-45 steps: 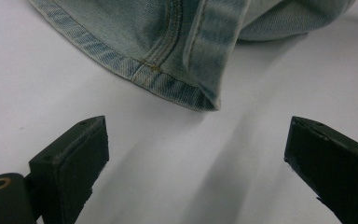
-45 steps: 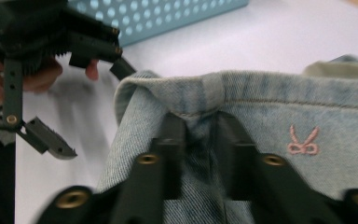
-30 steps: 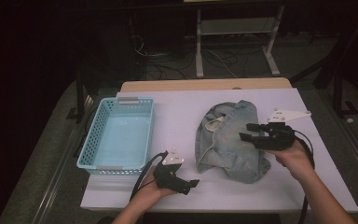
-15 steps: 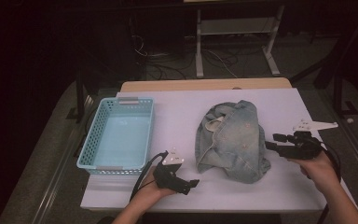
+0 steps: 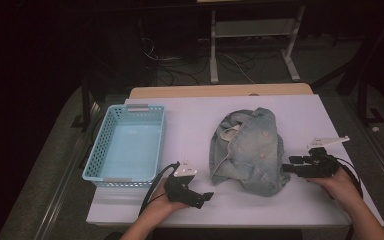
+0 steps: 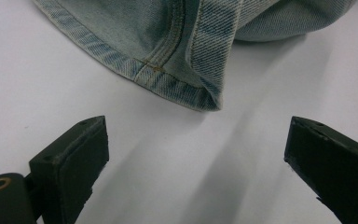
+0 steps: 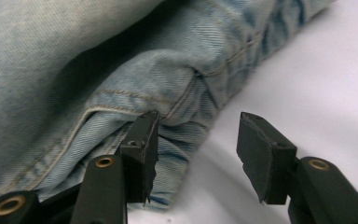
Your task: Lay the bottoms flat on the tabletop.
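Jeans [image 5: 250,150] lie crumpled mid counter [image 5: 190,125] | right gripper [image 5: 286,168] spread, one jaw touching their right edge | left gripper [image 5: 207,196] spread wide, near side, pinching nothing

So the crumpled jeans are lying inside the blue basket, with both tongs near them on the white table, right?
Not quite. The high view shows the crumpled jeans lying on the white table, right of the blue basket. Both tongs, left and right, are near them.

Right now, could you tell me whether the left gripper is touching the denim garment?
Apart. In the left gripper view, bare white table lies between the open left gripper and the denim garment's hem.
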Action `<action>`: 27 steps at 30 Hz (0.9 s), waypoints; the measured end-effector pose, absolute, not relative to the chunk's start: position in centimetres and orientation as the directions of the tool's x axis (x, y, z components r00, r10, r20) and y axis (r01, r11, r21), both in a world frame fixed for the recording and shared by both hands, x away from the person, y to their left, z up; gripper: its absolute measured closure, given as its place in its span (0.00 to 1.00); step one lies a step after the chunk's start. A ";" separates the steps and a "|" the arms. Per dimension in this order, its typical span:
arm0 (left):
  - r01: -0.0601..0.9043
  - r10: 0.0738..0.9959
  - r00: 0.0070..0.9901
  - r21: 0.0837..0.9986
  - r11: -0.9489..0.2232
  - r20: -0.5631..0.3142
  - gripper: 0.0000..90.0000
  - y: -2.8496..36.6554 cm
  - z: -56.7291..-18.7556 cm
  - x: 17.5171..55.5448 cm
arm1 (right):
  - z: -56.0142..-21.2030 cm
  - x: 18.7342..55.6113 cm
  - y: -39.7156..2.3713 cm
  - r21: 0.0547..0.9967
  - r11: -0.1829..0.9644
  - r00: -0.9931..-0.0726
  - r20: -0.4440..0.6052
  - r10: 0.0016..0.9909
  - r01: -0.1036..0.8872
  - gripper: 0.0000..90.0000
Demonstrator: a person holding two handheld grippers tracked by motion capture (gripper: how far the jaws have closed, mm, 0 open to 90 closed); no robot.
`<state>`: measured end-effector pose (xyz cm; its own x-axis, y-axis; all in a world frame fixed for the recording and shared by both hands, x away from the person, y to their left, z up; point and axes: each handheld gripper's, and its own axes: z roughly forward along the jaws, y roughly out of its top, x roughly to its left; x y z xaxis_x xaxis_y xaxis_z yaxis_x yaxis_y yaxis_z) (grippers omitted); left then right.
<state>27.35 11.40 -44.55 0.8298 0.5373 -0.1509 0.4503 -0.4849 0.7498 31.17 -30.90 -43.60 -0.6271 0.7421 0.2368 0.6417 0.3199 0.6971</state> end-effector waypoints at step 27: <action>0.450 0.533 0.832 0.748 -0.488 -0.153 0.07 11.2 -44.6 27.3 | -44.7 30.9 -27.4 0.629 0.511 -0.742 0.163 0.650 0.586 0.26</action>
<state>27.31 11.18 -44.63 0.8322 0.5330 -0.1526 0.4500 -0.4884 0.7477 30.92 -27.39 -44.74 -0.7421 0.6503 0.1626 0.5859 0.5115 0.6286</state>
